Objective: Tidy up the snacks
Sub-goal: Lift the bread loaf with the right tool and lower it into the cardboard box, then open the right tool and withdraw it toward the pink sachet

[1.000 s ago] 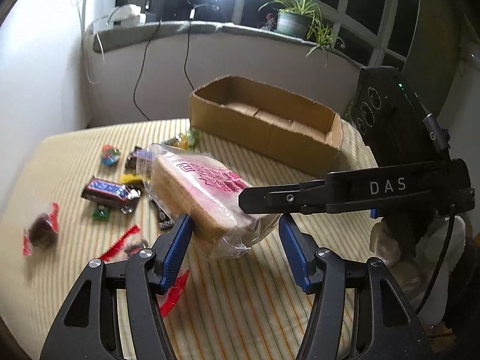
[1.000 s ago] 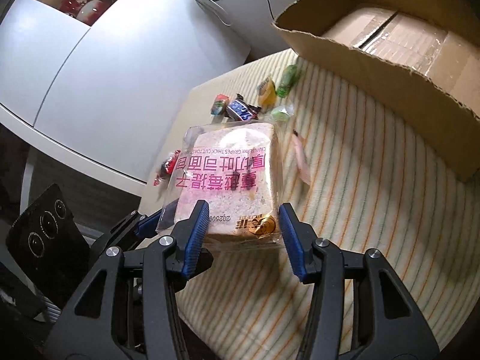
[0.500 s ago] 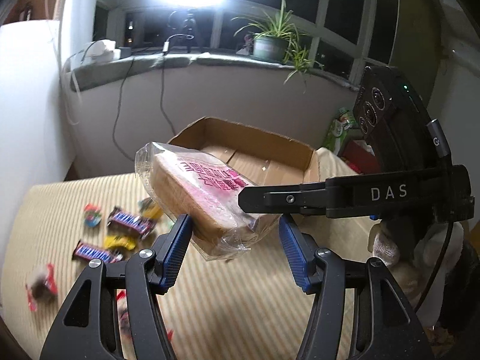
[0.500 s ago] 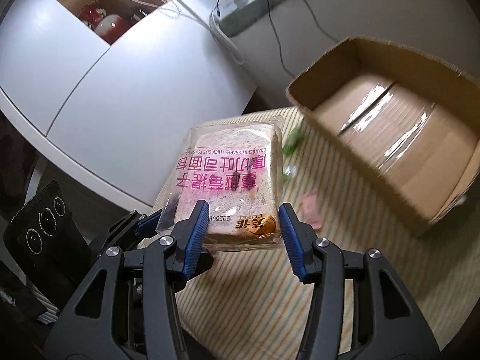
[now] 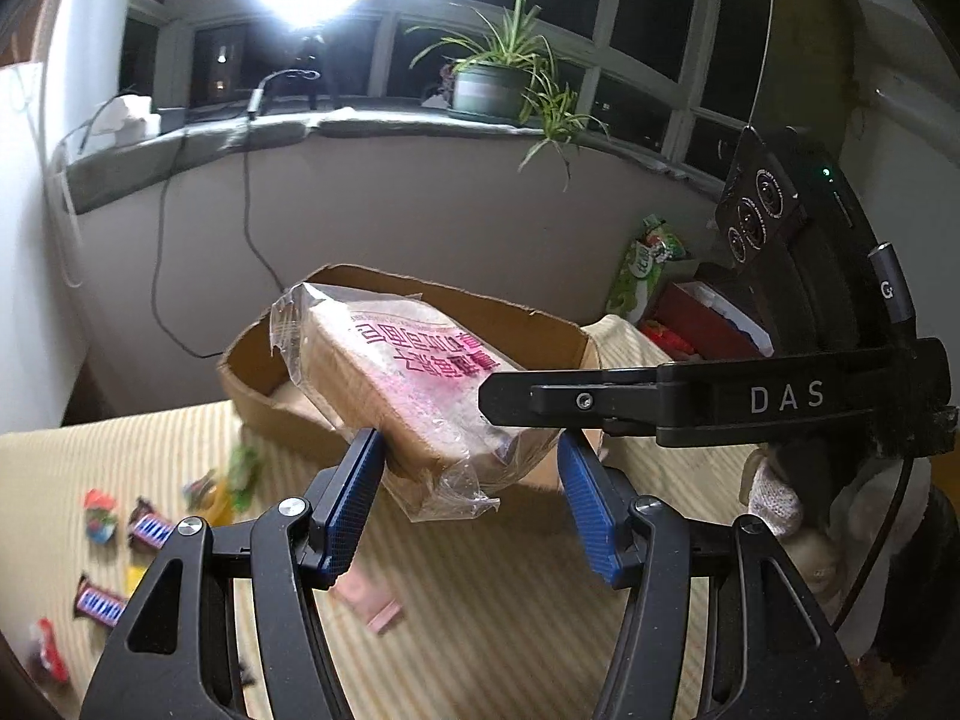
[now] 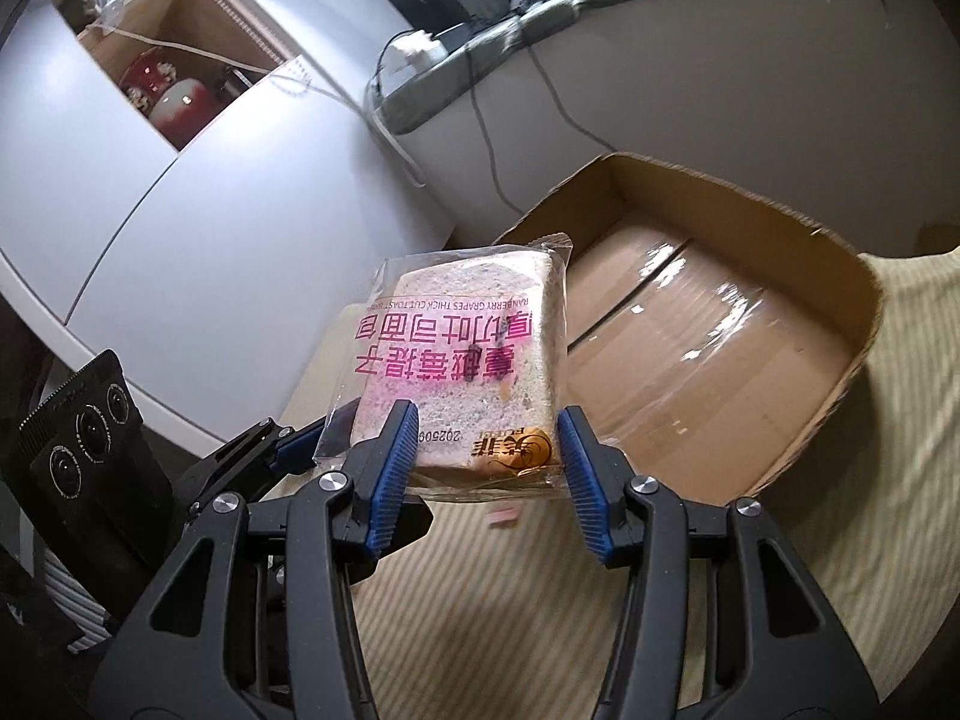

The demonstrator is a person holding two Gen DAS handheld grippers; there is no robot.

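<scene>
A slice of bread in a clear packet with pink print (image 5: 390, 372) (image 6: 468, 354) hangs in the air, held from two sides. My left gripper (image 5: 471, 480) is shut on its near end, blue pads against the wrapper. From the right, my right gripper (image 6: 486, 462) is shut on the packet's lower edge; its black finger (image 5: 600, 402) crosses the left wrist view. The left gripper's fingers (image 6: 282, 444) show at the packet's lower left corner. Behind the packet stands an open cardboard box (image 5: 480, 306) (image 6: 864, 300) with a bare taped floor.
Loose candy bars and sweets (image 5: 144, 528) lie on the striped cloth (image 5: 510, 600) at the lower left, with a pink wrapper (image 5: 372, 606) nearer. A potted plant (image 5: 498, 84) stands on the sill, a green bag (image 5: 648, 264) beyond the table, a white cabinet (image 6: 180, 210) to the left.
Both grippers have lifted the bread packet and carried it toward the cardboard box. The candies have slipped down and left in the left wrist view, and the box now fills the right wrist view.
</scene>
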